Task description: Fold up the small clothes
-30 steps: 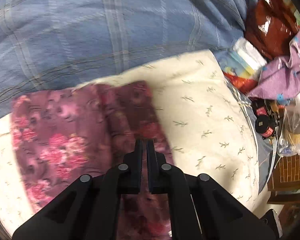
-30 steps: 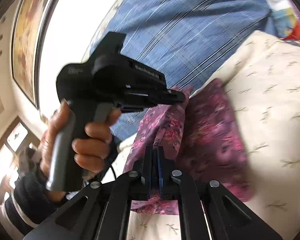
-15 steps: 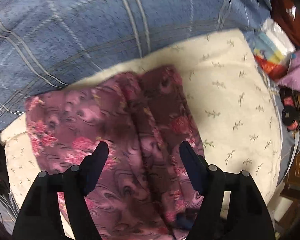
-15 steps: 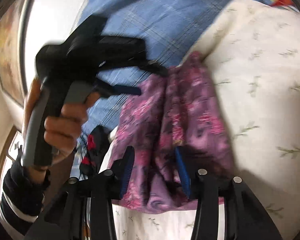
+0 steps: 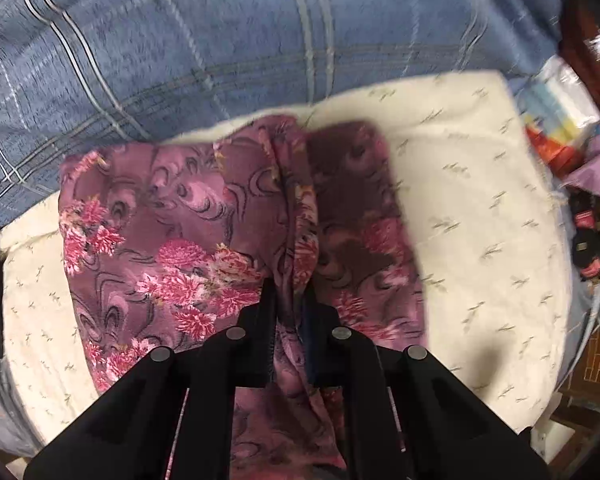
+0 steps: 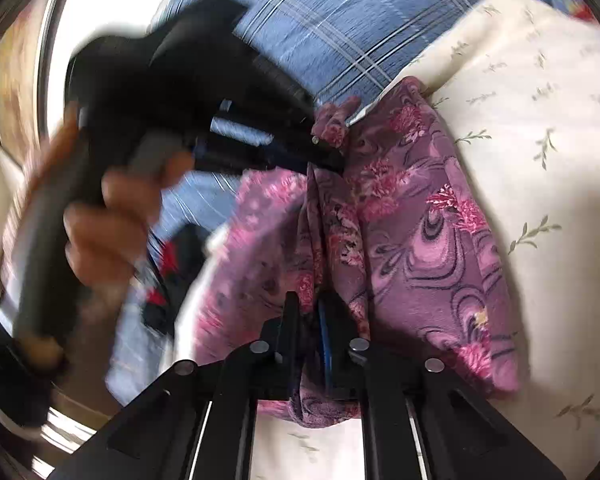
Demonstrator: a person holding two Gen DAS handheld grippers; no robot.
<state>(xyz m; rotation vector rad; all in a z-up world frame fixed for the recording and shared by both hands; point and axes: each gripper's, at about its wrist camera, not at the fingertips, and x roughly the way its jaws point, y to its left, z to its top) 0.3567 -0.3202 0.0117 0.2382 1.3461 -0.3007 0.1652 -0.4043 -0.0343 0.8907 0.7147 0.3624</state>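
A purple garment with pink flowers [image 5: 180, 240] lies folded on a cream pillow [image 5: 480, 220]. My left gripper [image 5: 290, 292] is shut on a raised fold of the garment along its middle ridge. In the right wrist view the same garment [image 6: 420, 240] rests on the pillow [image 6: 540, 120]. My right gripper [image 6: 310, 304] is shut on a pinched fold at the garment's near edge. The left gripper [image 6: 324, 152], held in a hand, grips the garment's far end in that view.
A blue plaid blanket [image 5: 220, 40] covers the bed behind the pillow. Packets, a purple cloth and small items [image 5: 572, 128] are piled at the right edge. A dark garment with red spots [image 6: 168, 280] lies left of the pillow.
Half a second ago both grippers were open over the garment. Now both have shut on folds of it, and the cloth is bunched up between the fingers.
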